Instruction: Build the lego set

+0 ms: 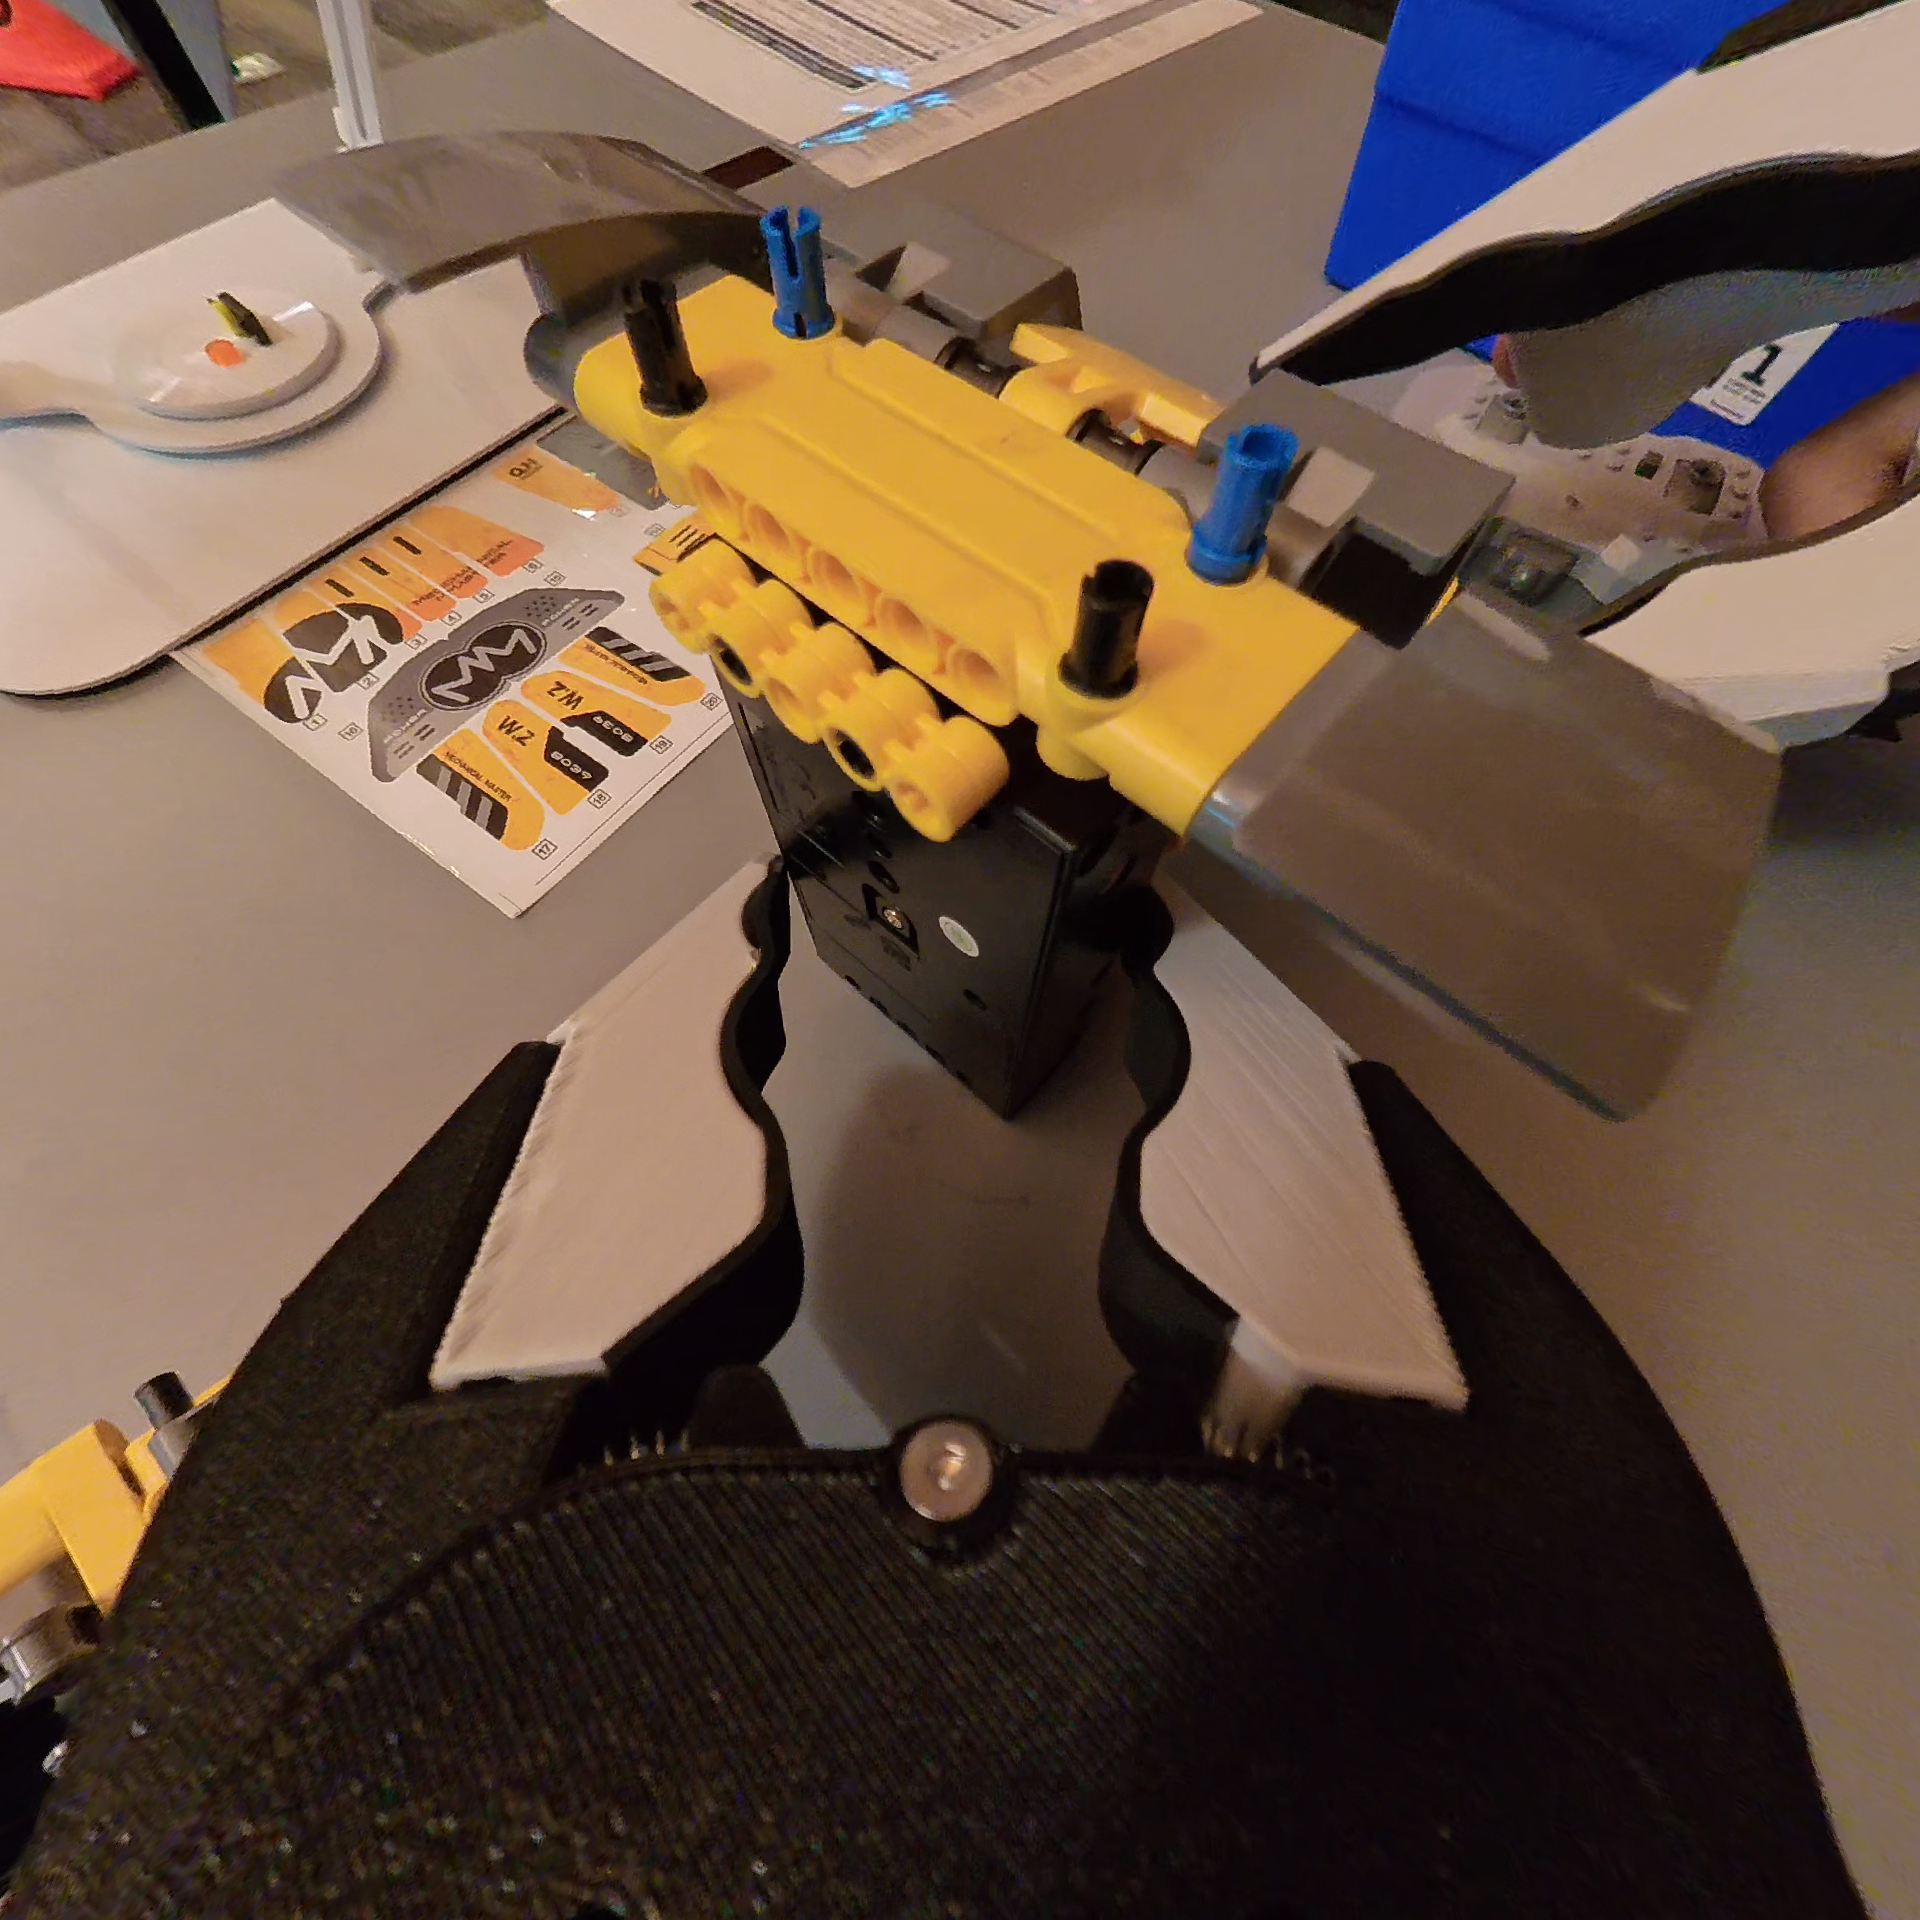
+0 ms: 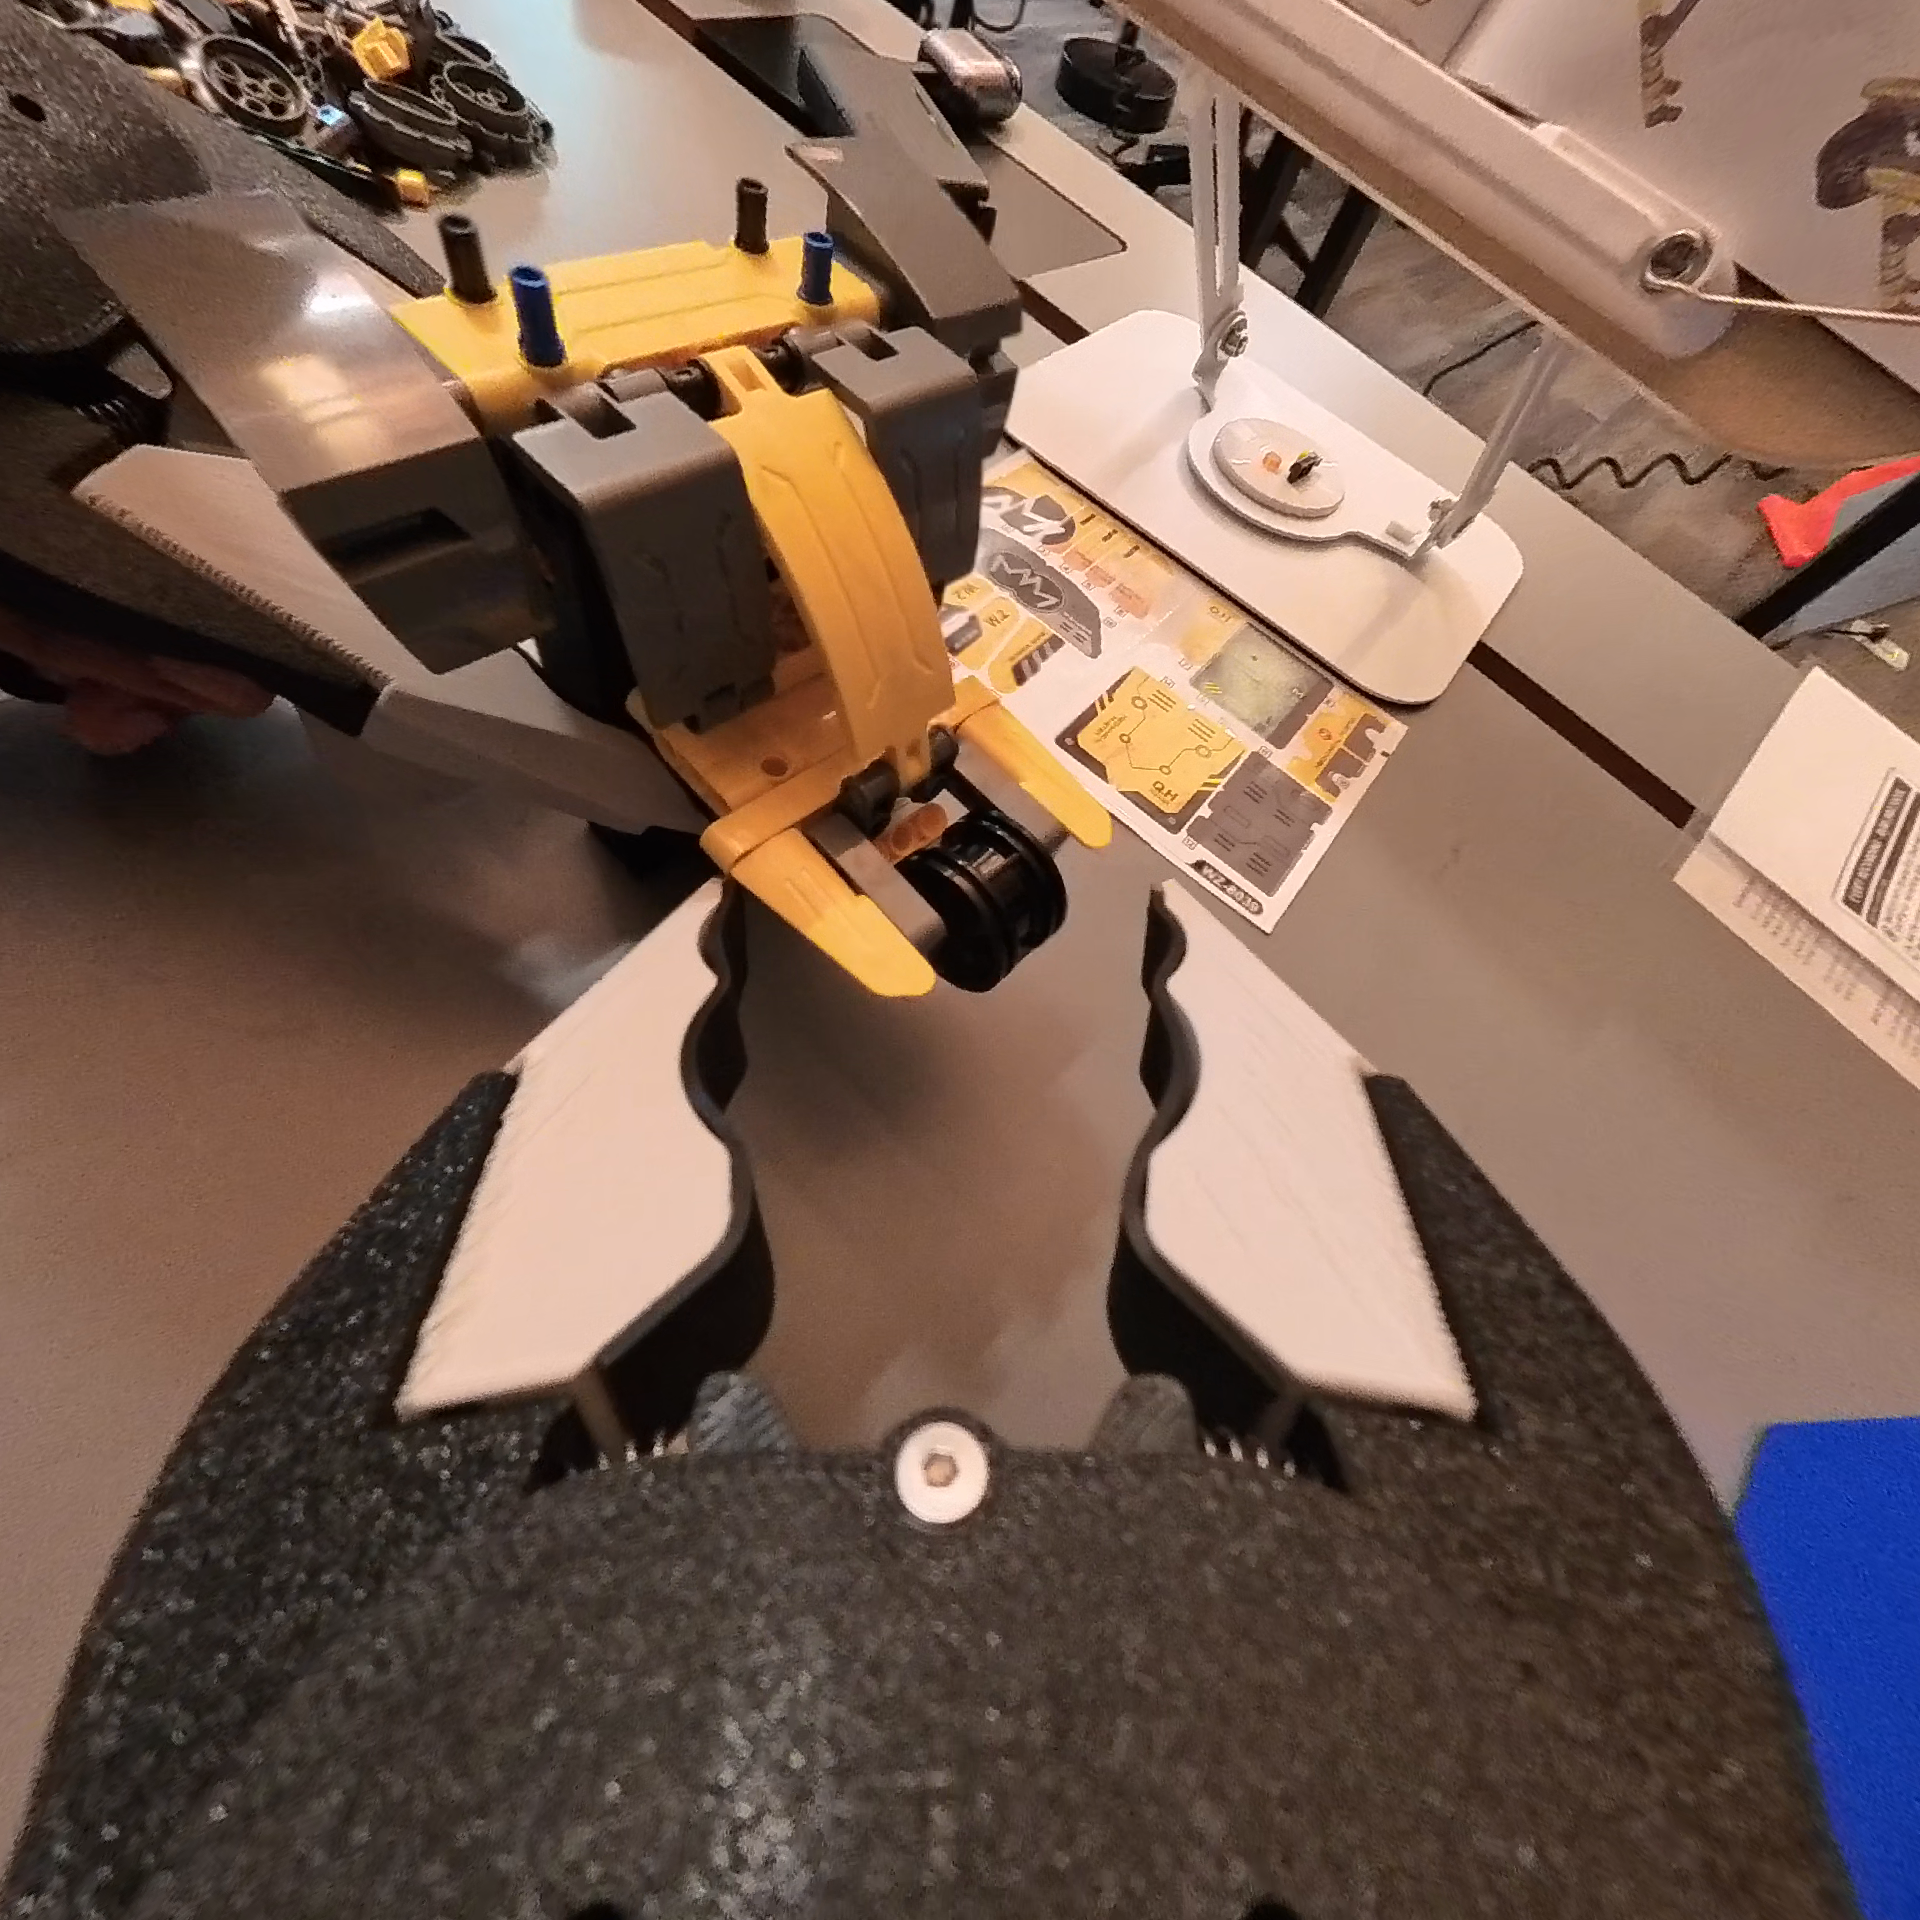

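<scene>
A brick-built model [image 1: 935,520] with a yellow beam top, grey curved panels, and blue and black pins sticking up stands over the grey table. My left gripper [image 1: 951,904] is shut on the model's black box [image 1: 935,966] and holds it upright. The right wrist view shows the model [image 2: 810,499] from its other side, with a yellow arch and a small black wheel [image 2: 987,914] at its low end. My right gripper [image 2: 940,914] is open and empty, its tips on either side of that wheel. It also shows at the upper right of the left wrist view [image 1: 1558,281], over the model's right end.
A yellow and grey sticker sheet [image 1: 468,686] [image 2: 1195,727] lies on the table behind the model. A white stand base [image 1: 208,353] [image 2: 1268,478] is beyond it. Loose wheels and parts [image 2: 364,94] lie far left, printed papers [image 2: 1818,914] right, a blue object [image 1: 1507,125] nearby.
</scene>
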### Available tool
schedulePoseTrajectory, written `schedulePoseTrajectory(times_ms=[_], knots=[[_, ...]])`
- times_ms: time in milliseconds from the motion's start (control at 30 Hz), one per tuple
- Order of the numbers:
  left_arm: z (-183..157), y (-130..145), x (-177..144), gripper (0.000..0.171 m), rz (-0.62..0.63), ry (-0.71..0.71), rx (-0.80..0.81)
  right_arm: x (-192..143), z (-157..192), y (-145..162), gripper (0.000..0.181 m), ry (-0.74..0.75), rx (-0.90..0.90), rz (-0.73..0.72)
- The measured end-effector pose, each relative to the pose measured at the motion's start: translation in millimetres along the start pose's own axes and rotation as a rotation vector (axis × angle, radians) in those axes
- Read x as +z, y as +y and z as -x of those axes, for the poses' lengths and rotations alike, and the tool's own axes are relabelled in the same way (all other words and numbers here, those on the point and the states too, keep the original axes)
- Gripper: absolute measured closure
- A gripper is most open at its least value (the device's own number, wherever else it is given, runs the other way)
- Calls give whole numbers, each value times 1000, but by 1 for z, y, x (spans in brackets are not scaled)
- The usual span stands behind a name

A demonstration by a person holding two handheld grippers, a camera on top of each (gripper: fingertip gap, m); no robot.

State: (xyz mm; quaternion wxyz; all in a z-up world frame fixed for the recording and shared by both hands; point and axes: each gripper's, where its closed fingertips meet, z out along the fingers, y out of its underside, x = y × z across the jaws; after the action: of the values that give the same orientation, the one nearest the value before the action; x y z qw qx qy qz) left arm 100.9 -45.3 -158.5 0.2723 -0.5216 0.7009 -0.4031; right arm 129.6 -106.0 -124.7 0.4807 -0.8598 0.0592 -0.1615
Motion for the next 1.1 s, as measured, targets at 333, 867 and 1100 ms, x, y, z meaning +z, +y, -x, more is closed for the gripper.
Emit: schedulePoseTrajectory(times_ms=[333,867,1100], knots=[[2,1,-1,109,4,-10,1,-16,-17,-5,109,-10,89,-40],[0,5,-4,107,11,-22,39,-8,27,-37,110,-172,130,-222],[1,6,-7,102,8,-55,95,-9,21,-40,107,-129,117,-246]])
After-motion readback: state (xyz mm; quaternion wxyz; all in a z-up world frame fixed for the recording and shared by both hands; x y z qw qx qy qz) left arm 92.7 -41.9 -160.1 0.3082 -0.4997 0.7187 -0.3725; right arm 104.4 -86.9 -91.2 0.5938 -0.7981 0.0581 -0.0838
